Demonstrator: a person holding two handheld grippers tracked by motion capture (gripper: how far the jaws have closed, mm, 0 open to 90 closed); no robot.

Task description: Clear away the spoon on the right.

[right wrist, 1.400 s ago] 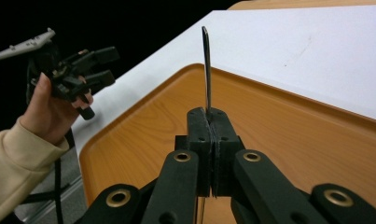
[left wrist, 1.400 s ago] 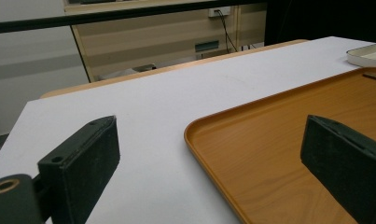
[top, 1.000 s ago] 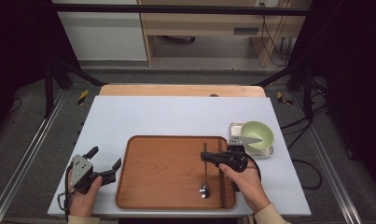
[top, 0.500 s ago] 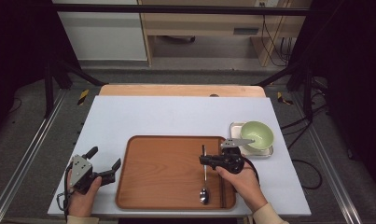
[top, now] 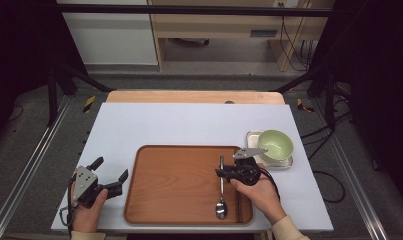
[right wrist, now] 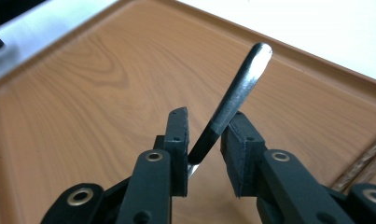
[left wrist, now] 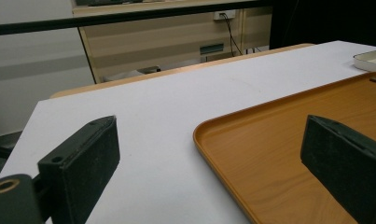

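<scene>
Right gripper [top: 223,172] clamped on spoon [top: 221,192] handle over tray [top: 179,185], bowl end at 6 o'clock; lower it flat before release. Left gripper [top: 110,175] apart, idle on bench [top: 189,125].

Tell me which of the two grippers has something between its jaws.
The right gripper: the spoon handle sits between its jaws over the wooden tray. The left gripper is wide open beside the tray, holding nothing.

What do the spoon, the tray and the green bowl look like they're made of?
Spoon: likely polished metal, silvery with a bright glint on its handle.
Tray: wood or wood-look laminate, showing brown grain under a smooth satin sheen.
Green bowl: glazed ceramic or plastic, pale, even and smooth; can't tell which.
</scene>
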